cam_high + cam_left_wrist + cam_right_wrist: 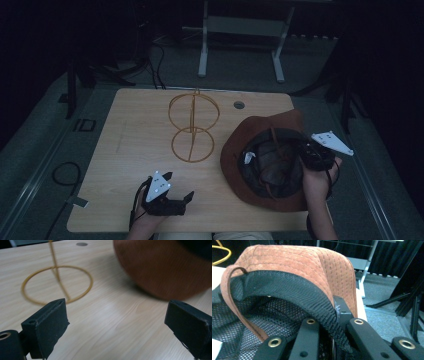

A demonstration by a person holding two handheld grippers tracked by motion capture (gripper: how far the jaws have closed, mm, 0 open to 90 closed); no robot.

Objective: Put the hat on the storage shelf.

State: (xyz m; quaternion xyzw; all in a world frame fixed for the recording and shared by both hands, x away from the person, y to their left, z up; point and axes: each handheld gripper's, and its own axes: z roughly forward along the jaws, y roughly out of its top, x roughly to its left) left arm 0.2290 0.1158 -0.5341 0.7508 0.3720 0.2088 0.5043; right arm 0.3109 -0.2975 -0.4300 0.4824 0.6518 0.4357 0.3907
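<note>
Hat (260,150): brown suede with a black mesh lining, lying crown-down on the right side of the table (135,150), opening upward; this pose exposes the rim for a pinch.
Right tool (309,156): closed on the hat's rim at its right edge, one jaw inside against the mesh, the other outside on the suede; gripping the brim edge probably allows lifting and turning the hat in one move.
Chin cord (230,293): loops loosely across the inside and may snag.
Left tool (172,195): jaws wide apart, holding nothing, hovering low over the front of the table, apparently waiting to help.
Wire stand (192,127): gold rings on a round base, mid-table, well apart from the hat; likely where the hat is meant to go.
</note>
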